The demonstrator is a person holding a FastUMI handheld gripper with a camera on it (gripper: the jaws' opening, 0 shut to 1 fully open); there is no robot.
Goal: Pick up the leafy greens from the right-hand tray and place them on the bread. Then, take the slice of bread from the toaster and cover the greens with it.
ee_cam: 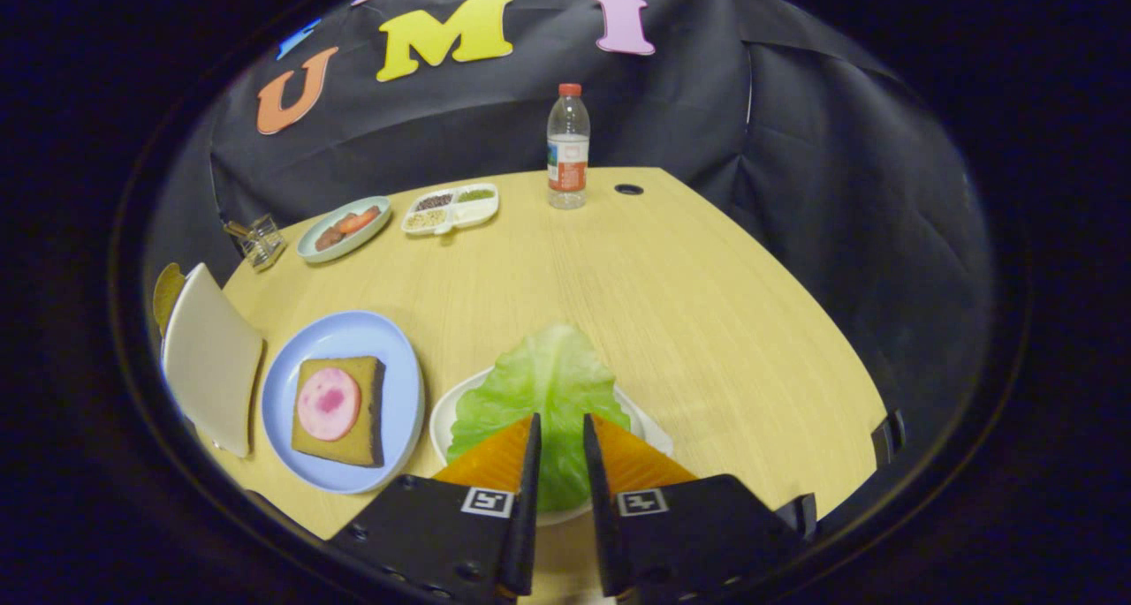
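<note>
Far left, at the table's edge: a white toaster (210, 358) with a brown slice of bread (166, 294) peeking out behind it, waiting for the second step. Beyond it, a small clear glass holder (256, 239), apart from everything else. Next rightward, a blue plate (345, 402) carrying the bread (340, 409) topped by a pink round of meat (328, 403), just beside the white tray (442, 415) and nearly touching it. Farther back, a pale green dish (345, 229) of food and a white divided dish (451, 207) of seeds or spices, well clear of any path. In the tray, the leafy greens (548, 384), one broad leaf overhanging the far rim. Over the leaf's near part, the gripper (558, 442), fingers (495, 459) parted by only a narrow gap with the leaf showing through it; impossible to tell whether either pad pressed on the leaf, so nothing counted as held. Beyond, a water bottle (568, 146) standing upright near the table's (707, 322) far edge, out of the way. Likely trouble from here: closing on so thin and limp a leaf at its near edge, then a fold, a tear or a slip-out on lifting; a loose leaf drooping and dragging across the tray rim on the short carry leftward; landing skewed and knocking the meat off the bread; a low pass nudging the blue plate, given how close plate and tray sat.
</note>
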